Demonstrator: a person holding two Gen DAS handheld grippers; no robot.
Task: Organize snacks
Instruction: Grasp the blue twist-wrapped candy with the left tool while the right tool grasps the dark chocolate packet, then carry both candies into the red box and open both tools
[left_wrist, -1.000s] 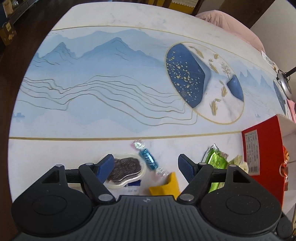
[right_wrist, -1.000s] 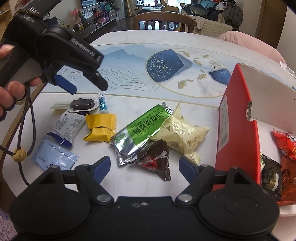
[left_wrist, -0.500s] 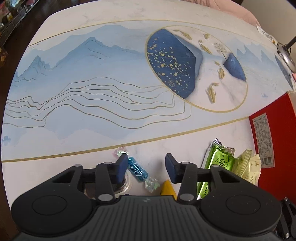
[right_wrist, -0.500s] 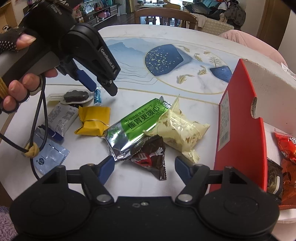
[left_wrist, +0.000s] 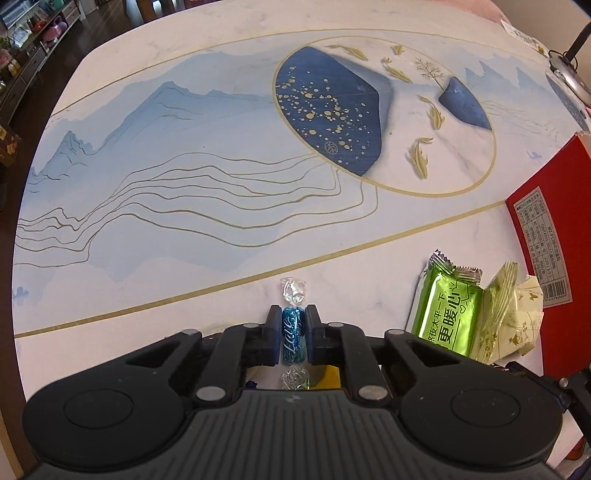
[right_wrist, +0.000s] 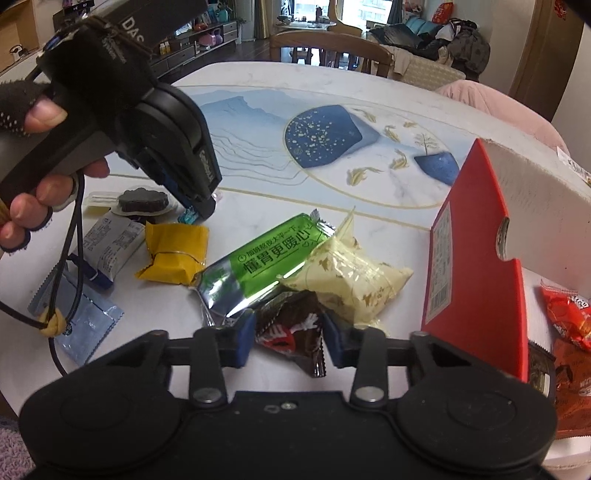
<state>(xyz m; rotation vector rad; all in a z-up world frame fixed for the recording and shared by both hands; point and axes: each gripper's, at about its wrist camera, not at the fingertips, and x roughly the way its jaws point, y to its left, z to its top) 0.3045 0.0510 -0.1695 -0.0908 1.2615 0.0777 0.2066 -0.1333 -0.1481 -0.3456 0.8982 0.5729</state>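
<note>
Closed since before, left tool (left_wrist: 291, 334) pinches blue candy (left_wrist: 293, 334); right tool (right_wrist: 288, 338) gapes around chocolate packet (right_wrist: 291, 328); red box (right_wrist: 476, 258) holds snacks.

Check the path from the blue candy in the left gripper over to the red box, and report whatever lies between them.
The left gripper pinches the blue candy. Between it and the red box lie the green packet and the cream packet, both flat on the table.

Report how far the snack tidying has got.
Done: a few red packets already lie in the red box. In hand: the left gripper is shut on the blue candy; the right gripper straddles the dark packet, jaws not yet closed. Left on the table: green bar, cream bag, yellow packet, jelly cup, white and blue sachets.
</note>
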